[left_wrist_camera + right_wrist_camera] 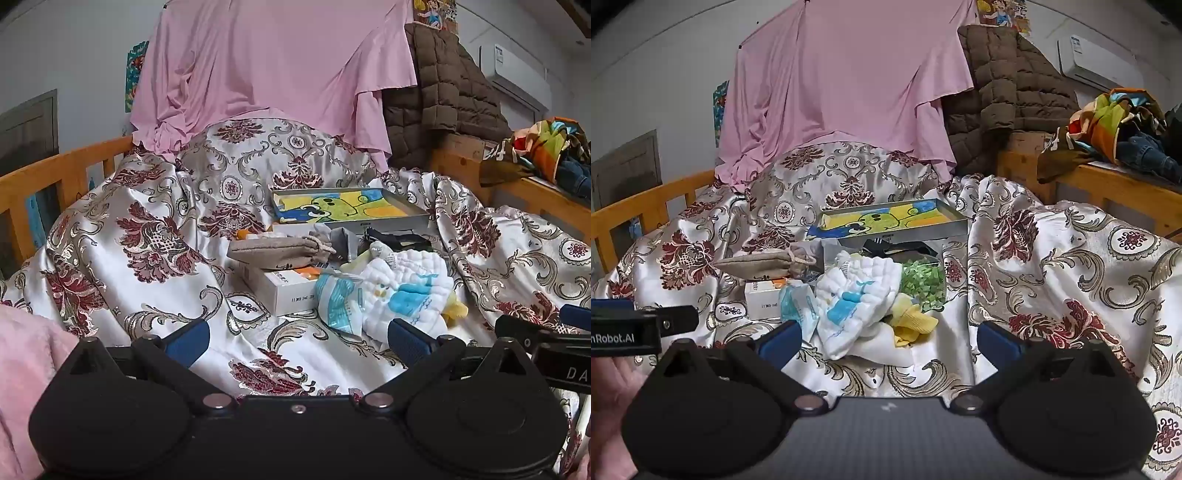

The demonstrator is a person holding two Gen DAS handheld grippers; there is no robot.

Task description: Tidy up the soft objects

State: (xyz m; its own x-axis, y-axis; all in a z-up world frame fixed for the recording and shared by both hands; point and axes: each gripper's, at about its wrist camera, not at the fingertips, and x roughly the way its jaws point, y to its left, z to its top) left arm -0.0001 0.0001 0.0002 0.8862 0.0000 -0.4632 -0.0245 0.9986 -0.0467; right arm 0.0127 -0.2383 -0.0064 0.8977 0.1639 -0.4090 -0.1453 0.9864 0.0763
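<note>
A heap of soft things lies on the floral satin bedspread [122, 266]. A white quilted cloth with a blue whale print [406, 291] [857, 299] lies on top, beside a blue-striped white packet [336, 302] [796, 302]. A yellow cloth [910, 321] and a green patterned cloth [921, 278] lie to its right. A beige drawstring pouch [277, 249] [761, 264] rests on a white carton [280, 291]. My left gripper [297, 341] stands open short of the heap, with nothing between its fingers. My right gripper [888, 343] is open too, the whale cloth just beyond its jaws.
A silver tin [351, 206] [894, 221] with a cartoon lid stands behind the heap. Wooden bed rails [55, 184] run along the left. A pink sheet [266, 66] and brown quilted jacket [443, 92] hang behind. Colourful clothes [1115, 122] sit on a wooden ledge at right.
</note>
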